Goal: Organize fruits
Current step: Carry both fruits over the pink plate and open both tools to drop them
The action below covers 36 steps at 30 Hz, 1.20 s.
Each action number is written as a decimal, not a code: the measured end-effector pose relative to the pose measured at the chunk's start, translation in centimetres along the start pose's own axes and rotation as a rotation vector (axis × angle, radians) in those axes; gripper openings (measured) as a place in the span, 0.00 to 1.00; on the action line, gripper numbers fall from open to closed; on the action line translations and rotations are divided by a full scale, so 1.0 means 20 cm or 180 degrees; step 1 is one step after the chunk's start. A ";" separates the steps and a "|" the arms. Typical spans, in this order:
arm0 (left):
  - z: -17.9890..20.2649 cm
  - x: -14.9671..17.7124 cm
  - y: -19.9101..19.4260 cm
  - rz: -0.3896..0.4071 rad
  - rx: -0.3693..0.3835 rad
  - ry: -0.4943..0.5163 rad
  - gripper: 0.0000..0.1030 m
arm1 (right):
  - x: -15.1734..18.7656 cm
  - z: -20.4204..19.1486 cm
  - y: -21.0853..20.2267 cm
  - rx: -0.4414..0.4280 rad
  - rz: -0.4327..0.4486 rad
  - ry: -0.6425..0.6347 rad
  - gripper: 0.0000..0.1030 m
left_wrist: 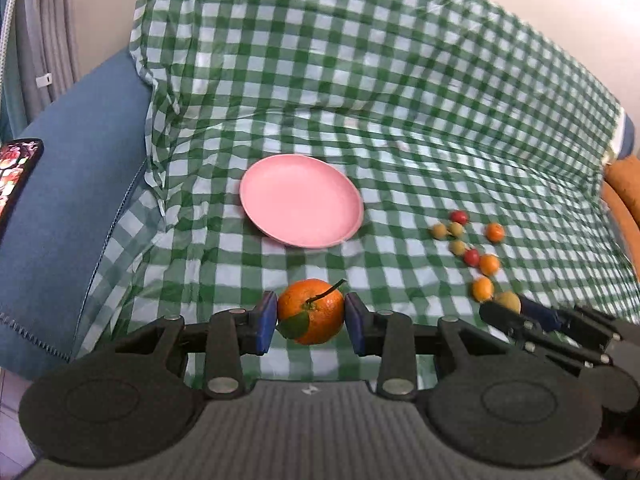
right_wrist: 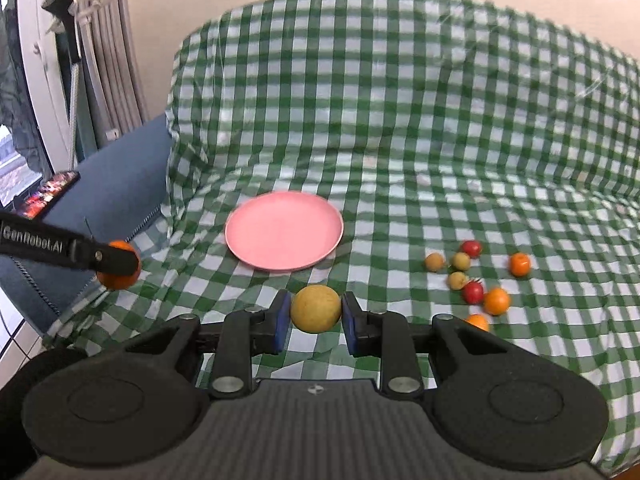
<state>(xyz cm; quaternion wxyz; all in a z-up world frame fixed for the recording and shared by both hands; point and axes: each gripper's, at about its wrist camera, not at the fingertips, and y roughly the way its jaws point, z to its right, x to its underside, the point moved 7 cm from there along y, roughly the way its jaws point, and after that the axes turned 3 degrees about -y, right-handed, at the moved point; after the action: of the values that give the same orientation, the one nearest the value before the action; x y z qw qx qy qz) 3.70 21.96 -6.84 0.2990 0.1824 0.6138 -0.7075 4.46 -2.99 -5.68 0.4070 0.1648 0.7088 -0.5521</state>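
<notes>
My left gripper is shut on an orange tangerine with a stem and a green leaf, held above the checked cloth in front of the pink plate. My right gripper is shut on a round yellow fruit, also in front of the pink plate, which has nothing on it. In the right wrist view the left gripper shows at the far left with the tangerine. In the left wrist view the right gripper shows at lower right with the yellow fruit.
Several small fruits lie on the green-and-white checked cloth right of the plate: red ones, orange ones and yellowish ones. A blue sofa arm with a phone is at left. An orange cushion sits at right.
</notes>
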 end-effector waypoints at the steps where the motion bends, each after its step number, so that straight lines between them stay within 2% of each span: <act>1: -0.01 -0.03 0.05 -0.0011 -0.0020 -0.0015 0.40 | -0.01 0.01 0.05 -0.0011 -0.0033 0.0000 0.28; 11: -0.11 -0.37 0.70 -0.0215 -0.0119 -0.0083 0.40 | -0.21 0.06 0.74 -0.0143 -0.0167 -0.0068 0.28; 19: -0.19 -0.47 1.18 -0.0412 -0.0198 -0.0080 0.40 | -0.28 0.08 1.25 -0.0135 -0.0311 -0.0174 0.28; 27: -0.21 -0.44 1.41 -0.0575 -0.0239 -0.0043 0.40 | -0.23 0.08 1.47 -0.0122 -0.0416 -0.0215 0.28; 32: -0.21 -0.44 1.43 -0.0528 -0.0260 -0.0009 0.41 | -0.20 0.07 1.52 -0.0146 -0.0462 -0.0219 0.28; 33: -0.21 -0.44 1.43 -0.0538 -0.0255 -0.0029 0.44 | -0.21 0.06 1.52 -0.0157 -0.0460 -0.0217 0.29; 35: -0.20 -0.45 1.40 -0.0494 -0.0154 -0.0057 0.57 | -0.22 0.07 1.50 -0.0145 -0.0415 -0.0204 0.41; 36: -0.20 -0.46 1.38 -0.0430 -0.0115 -0.0059 0.74 | -0.23 0.08 1.49 -0.0138 -0.0384 -0.0191 0.52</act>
<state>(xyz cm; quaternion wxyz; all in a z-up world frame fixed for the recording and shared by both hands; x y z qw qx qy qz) 28.07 25.76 -22.67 0.2595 0.1285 0.6346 -0.7166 28.22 6.50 -21.59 0.3975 0.0963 0.7167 -0.5649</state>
